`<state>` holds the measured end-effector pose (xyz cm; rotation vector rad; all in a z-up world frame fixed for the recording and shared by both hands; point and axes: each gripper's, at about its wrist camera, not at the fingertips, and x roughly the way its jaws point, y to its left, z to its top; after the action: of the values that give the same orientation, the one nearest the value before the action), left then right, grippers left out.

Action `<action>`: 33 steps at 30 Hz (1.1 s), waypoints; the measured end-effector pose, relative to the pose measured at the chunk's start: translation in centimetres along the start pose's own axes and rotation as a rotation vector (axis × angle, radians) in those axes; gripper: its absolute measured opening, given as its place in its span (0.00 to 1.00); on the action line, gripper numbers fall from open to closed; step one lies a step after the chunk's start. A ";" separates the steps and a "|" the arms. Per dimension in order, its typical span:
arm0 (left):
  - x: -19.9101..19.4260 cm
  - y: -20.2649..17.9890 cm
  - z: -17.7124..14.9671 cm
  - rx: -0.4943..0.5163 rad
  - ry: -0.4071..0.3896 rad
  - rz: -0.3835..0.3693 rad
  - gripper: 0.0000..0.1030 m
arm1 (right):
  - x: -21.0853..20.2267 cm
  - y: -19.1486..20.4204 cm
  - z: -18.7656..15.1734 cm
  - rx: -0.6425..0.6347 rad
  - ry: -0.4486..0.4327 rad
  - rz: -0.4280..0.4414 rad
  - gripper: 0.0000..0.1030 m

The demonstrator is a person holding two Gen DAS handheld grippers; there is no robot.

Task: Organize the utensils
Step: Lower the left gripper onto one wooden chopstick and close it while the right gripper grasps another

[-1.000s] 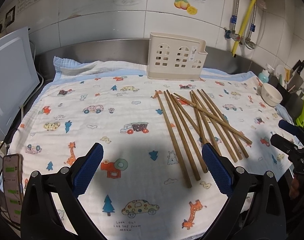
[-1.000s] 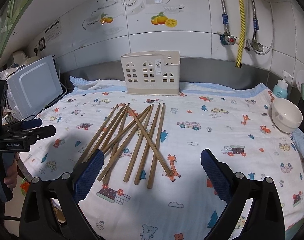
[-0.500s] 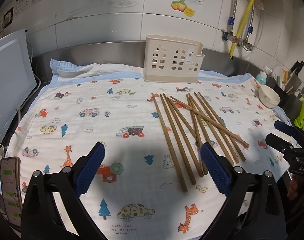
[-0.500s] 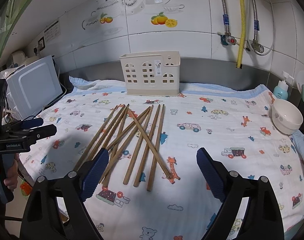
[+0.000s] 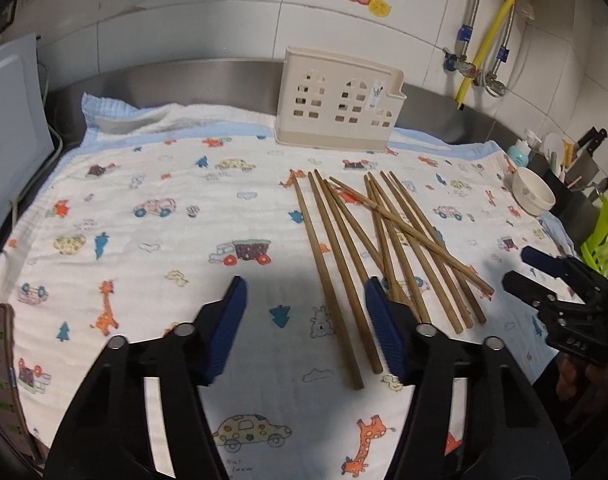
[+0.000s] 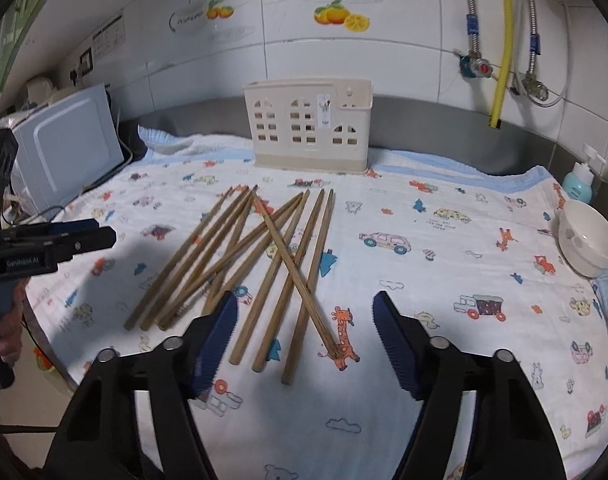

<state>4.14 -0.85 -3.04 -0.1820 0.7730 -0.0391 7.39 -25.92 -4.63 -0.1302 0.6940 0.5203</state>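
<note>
The loose pile of brown wooden chopsticks [image 6: 255, 264] lies criss-crossed at the centre of the right wrist frame on the cartoon-printed white cloth [image 6: 444, 280] covering the tabletop, well short of the cream plastic utensil holder with window cut-outs [image 6: 308, 124] at upper centre. Nothing looks sorted yet, so the step in hand seems to be the first approach. The left tongs [image 5: 304, 326] and right tongs [image 6: 306, 338] both stand open and empty above the near ends; next, one must probably lower and pinch a single stick.
</note>
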 end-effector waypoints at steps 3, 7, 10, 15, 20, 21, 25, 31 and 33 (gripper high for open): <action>0.9 -0.1 -0.2 0.002 0.021 -0.009 0.50 | 1.2 -0.2 -0.1 -0.016 0.027 0.004 0.56; 1.9 -0.2 -0.2 0.000 0.049 -0.036 0.41 | 2.6 -0.7 -0.2 -0.032 0.054 0.019 0.47; 2.8 -0.4 -0.3 -0.001 0.069 -0.064 0.37 | 3.4 -1.0 -0.3 -0.041 0.072 0.029 0.43; 3.8 -0.9 -0.5 0.009 0.089 -0.105 0.36 | 4.6 -1.5 -0.4 -0.061 0.105 0.050 0.35; 4.4 -1.6 -0.5 0.016 0.101 -0.168 0.35 | 5.3 -1.5 -0.4 -0.072 0.119 0.077 0.27; 4.5 -2.0 -0.6 0.025 0.101 -0.181 0.35 | 5.5 -1.4 -0.4 -0.077 0.121 0.079 0.25; 5.1 -3.3 -0.4 0.057 0.113 -0.219 0.32 | 5.6 -1.2 -0.4 -0.090 0.120 0.090 0.17; 6.3 -5.0 -0.2 0.106 0.128 -0.246 0.27 | 5.3 -1.1 -0.3 -0.087 0.107 0.085 0.07; 6.7 -5.6 -0.2 0.130 0.133 -0.242 0.27 | 5.1 -1.1 -0.3 -0.080 0.099 0.084 0.07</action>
<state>8.99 -7.03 -6.85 -0.1494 0.8751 -0.3327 11.07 -24.86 -8.18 -0.2032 0.7776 0.6256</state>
